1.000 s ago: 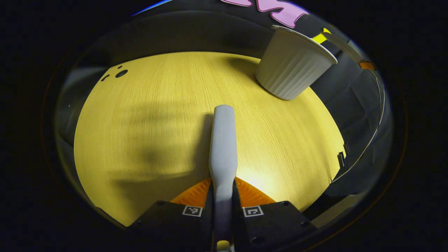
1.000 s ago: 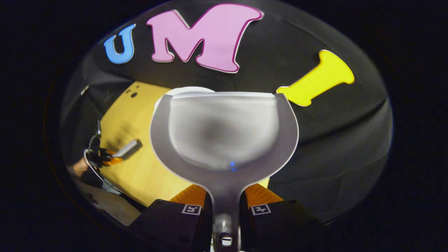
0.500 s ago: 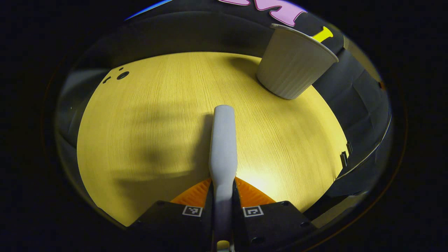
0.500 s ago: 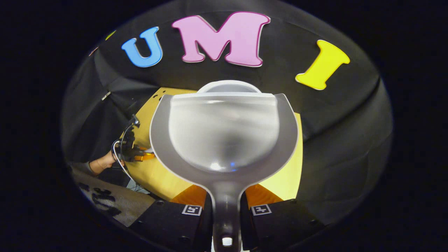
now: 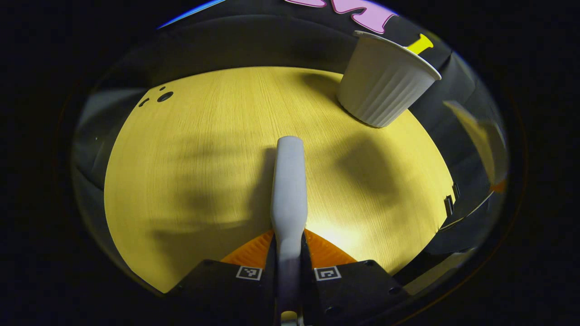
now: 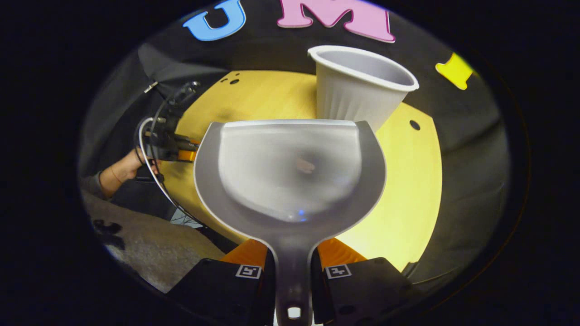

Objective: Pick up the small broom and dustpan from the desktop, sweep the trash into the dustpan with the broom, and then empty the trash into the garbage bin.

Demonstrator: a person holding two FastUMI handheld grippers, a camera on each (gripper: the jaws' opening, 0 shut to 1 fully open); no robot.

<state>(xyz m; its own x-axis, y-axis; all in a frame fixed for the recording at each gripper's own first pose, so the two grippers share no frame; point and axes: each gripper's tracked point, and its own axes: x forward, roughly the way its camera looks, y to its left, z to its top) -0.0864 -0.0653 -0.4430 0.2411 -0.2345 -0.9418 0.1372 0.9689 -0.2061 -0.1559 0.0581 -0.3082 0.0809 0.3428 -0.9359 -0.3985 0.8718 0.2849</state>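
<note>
Yellow wood-grain desk (image 5: 190, 149) under both views. Left tongs (image 5: 288, 265) clamped on the broom (image 5: 288, 181) handle, long axis pointing straight ahead over the desk, same as before; a new shadow lies on the desk right of it. Right tongs (image 6: 292, 267) clamped on the dustpan (image 6: 290, 167) handle, scoop pointing forward, a small bit of trash (image 6: 305, 166) inside. White ribbed garbage bin (image 6: 358, 86) now stands just beyond the pan's front edge, mouth open to view; earlier the pan hid it. Left tongs farther off (image 6: 174, 149), held by a hand (image 6: 131, 165).
</note>
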